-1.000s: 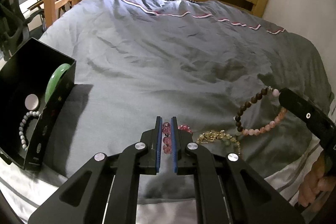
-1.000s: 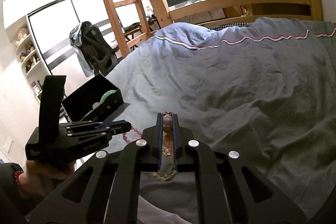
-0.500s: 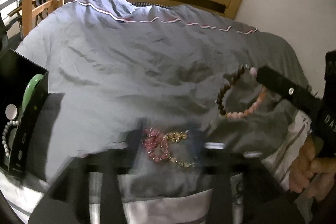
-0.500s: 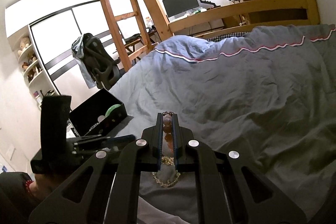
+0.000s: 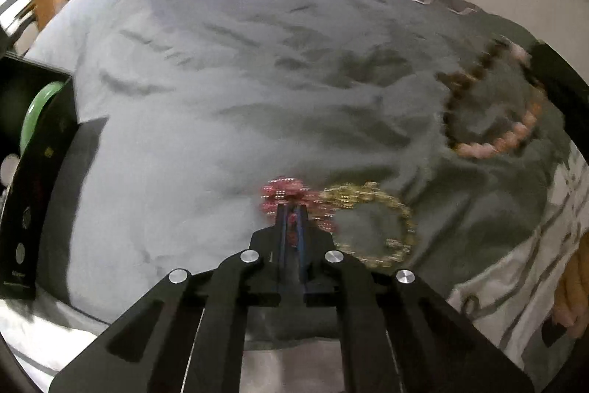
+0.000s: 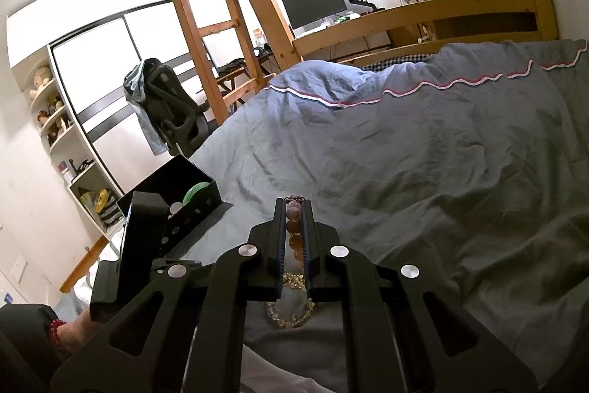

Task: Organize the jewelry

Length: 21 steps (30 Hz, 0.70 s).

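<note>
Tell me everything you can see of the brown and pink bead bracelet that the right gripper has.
The bead bracelet is one loop of round beads, dark brown on one half and pale pink to orange on the other. It hangs open, above the grey duvet, pinched at one side in the shut right gripper. In the right wrist view, amber-looking beads sit in a row between the fingers. The left view is blurred.

The left gripper (image 5: 291, 209) points forward and down, its jaws drawn nearly together with pink beads pinched between the blue-lined fingers (image 5: 281, 227). The right gripper (image 6: 293, 205) is held level and higher, jaws closed on a string of brown and pink beads. The right hand (image 5: 576, 297) shows bare at the edge of the left wrist view.
</note>
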{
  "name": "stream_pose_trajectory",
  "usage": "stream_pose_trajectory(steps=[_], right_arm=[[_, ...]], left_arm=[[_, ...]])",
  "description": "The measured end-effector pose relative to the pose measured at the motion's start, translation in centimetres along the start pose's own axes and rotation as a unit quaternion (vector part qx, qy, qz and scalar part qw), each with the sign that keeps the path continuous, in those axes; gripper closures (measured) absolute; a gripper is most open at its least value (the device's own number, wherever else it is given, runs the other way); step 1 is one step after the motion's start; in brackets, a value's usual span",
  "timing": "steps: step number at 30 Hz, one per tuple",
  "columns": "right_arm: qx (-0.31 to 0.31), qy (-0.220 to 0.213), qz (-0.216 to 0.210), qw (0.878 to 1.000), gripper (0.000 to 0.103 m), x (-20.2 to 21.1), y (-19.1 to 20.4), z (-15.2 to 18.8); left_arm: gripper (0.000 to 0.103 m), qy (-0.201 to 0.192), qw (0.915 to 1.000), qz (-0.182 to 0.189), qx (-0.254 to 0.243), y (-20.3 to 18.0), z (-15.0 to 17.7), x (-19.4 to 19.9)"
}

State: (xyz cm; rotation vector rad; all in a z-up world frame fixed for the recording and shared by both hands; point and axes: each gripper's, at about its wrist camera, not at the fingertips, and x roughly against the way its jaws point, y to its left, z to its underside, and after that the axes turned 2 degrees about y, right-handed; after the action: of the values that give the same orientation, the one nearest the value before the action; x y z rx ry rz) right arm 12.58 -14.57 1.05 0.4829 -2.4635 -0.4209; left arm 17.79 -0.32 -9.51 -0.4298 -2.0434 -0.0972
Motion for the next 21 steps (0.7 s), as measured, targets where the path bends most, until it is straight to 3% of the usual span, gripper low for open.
stream_pose_trajectory(steps=[4, 10, 11, 14, 16, 18, 21], right_arm=[[-0.001, 0.0, 0.0, 1.0, 0.094, 0.0, -0.1, 0.0], [-0.003, 0.0, 0.001, 1.0, 0.094, -0.2, 0.0, 0.2], [-0.003, 0.0, 0.001, 1.0, 0.094, -0.2, -0.1, 0.2], [-0.003, 0.002, 0.0, 1.0, 0.094, -0.3, -0.1, 0.3], [-0.004, 0.004, 0.001, 1.0, 0.094, -0.3, -0.2, 0.3], [-0.004, 0.004, 0.001, 1.0, 0.094, -0.3, -0.2, 0.4], [-0.004, 0.004, 0.0, 1.0, 0.094, -0.3, -0.2, 0.4]], left_arm=[[0.103, -0.015, 0.9994, 0.018, 0.024, 1.0, -0.4, 0.6], [0.103, -0.018, 0.9994, 0.025, 0.018, 0.5, -0.4, 1.0], [0.099, -0.012, 0.9994, 0.028, 0.018, 0.5, -0.4, 0.9], [0.047, 0.003, 0.9997, 0.023, 0.011, 0.1, 0.0, 0.3], [0.048, 0.006, 0.9998, 0.018, -0.001, -0.3, 0.2, 0.0], [0.081, 0.011, 0.9997, 0.018, -0.008, -0.4, 0.3, -0.2], [0.095, 0.013, 0.9997, 0.018, 0.006, 0.3, 0.3, -0.2]])
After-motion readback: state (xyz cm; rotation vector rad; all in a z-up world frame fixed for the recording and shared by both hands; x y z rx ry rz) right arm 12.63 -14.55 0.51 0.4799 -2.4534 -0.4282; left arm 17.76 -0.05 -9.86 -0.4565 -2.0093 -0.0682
